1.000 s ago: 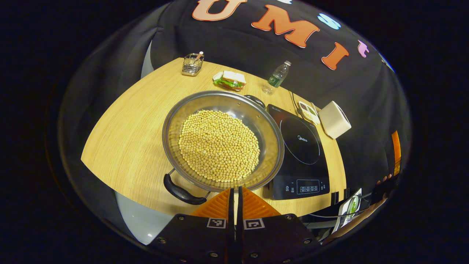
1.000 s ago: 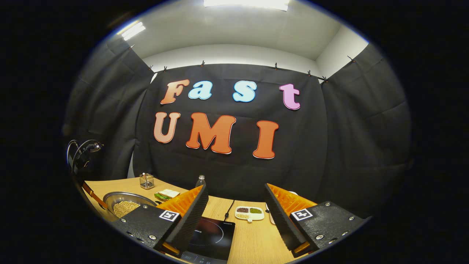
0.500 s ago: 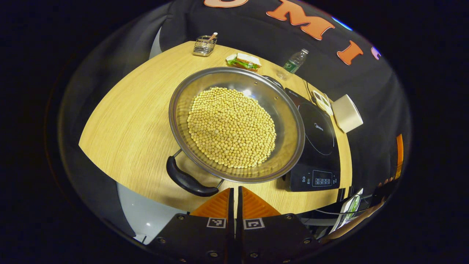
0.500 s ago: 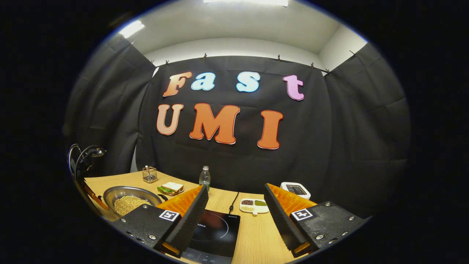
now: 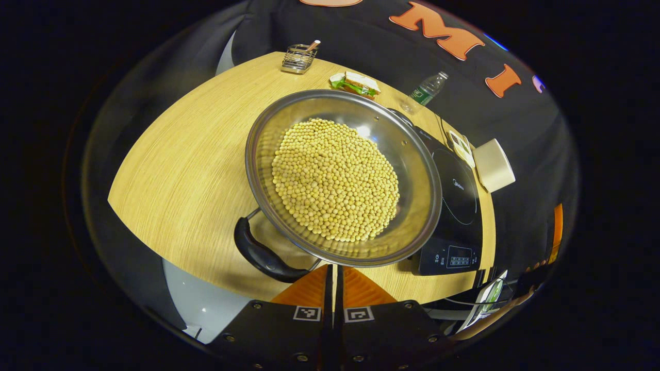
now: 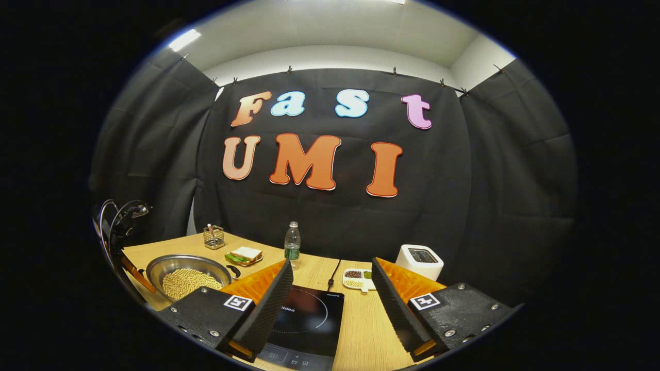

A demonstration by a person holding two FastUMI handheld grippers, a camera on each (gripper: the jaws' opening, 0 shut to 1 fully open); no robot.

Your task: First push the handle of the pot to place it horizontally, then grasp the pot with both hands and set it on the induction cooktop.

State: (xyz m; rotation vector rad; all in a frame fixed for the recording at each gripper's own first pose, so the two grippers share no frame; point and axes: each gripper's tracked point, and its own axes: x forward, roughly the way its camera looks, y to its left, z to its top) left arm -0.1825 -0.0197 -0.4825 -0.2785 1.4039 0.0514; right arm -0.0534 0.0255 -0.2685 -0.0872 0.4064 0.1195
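**Steel pot not yet squared: you're on the handle push**

Steel pot (image 5: 343,178), full of pale beans (image 5: 335,180), sits on the wooden desk (image 5: 180,165), its right edge overlapping the near-left corner of the induction cooktop (image 5: 454,206). Near handle (image 5: 263,255) points toward you and off to the left; far handle (image 5: 399,114) pokes out by the cooktop's back corner. So the handle axis runs diagonal, not horizontal. My read: step one is in hand, nothing is grasped.

Left gripper (image 5: 334,281): jaws pressed together, holding nothing. Tips sit just below the pot's near rim, with the near handle just to their left. I can't tell whether they touch the rim.

Right gripper (image 6: 332,293): jaws spread wide, empty, hovering over the cooktop (image 6: 304,322). The pot (image 6: 188,275) is well off to its left.

Next move, as I judge it:
- Use the closed left tips as a pusher against the near handle and swing it until both handles line up left-right.
- Push low and slow; the beans are loose and the pot is shallow.
- Then open the left jaws and take one handle per gripper.
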